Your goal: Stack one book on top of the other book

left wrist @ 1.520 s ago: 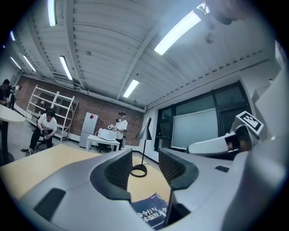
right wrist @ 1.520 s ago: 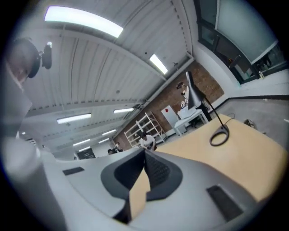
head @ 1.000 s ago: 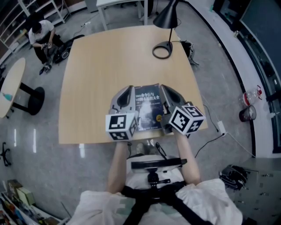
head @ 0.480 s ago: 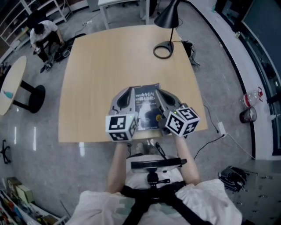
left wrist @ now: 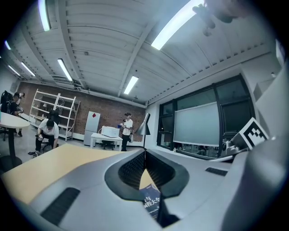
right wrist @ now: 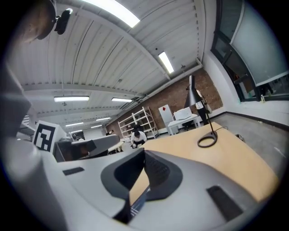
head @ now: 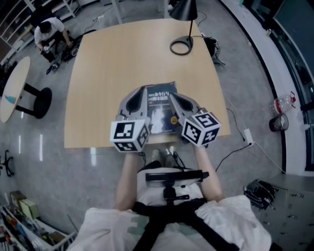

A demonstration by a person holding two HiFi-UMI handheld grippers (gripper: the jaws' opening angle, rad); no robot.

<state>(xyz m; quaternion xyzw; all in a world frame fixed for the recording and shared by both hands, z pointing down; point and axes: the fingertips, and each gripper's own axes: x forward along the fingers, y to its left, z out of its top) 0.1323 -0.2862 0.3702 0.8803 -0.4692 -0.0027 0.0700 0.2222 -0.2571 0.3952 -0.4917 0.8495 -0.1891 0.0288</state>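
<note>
At the near edge of the pale wooden table (head: 98, 73) lies a dark blue book (head: 161, 110), face up, about midway along that edge and set just back from it. Only this one cover shows; I cannot tell whether a second book is under it. Bare tabletop runs well beyond the book towards the far side and out to both side edges. The only other thing on it is a black desk lamp (head: 183, 10) at the far right corner, well apart from the book. Off the table's left side stands a round side table (head: 12, 93); off its right side a power strip (head: 247, 138) lies on the floor.

The left gripper (head: 143, 89) lies over the book's left edge and the right gripper (head: 171, 94) over its right edge, their tips leaning in towards each other near the book's far end. In the left gripper view the jaws are pressed together at the tip (left wrist: 145, 152), nothing caught between them, and the printed cover (left wrist: 151, 205) shows below through the gap behind the tips. In the right gripper view the jaws (right wrist: 144, 150) are likewise closed tip to tip, with a thin sliver of the book (right wrist: 137, 204) seen beneath and the lamp's ring base (right wrist: 198, 142) far across the wood.

Compared with a second ago, the book has kept its place by the near edge. The right gripper's marker cube (head: 201, 128) has rolled and shows a different tilt, and the left gripper's marker cube (head: 129, 136) sits a little further left in the head view.
</note>
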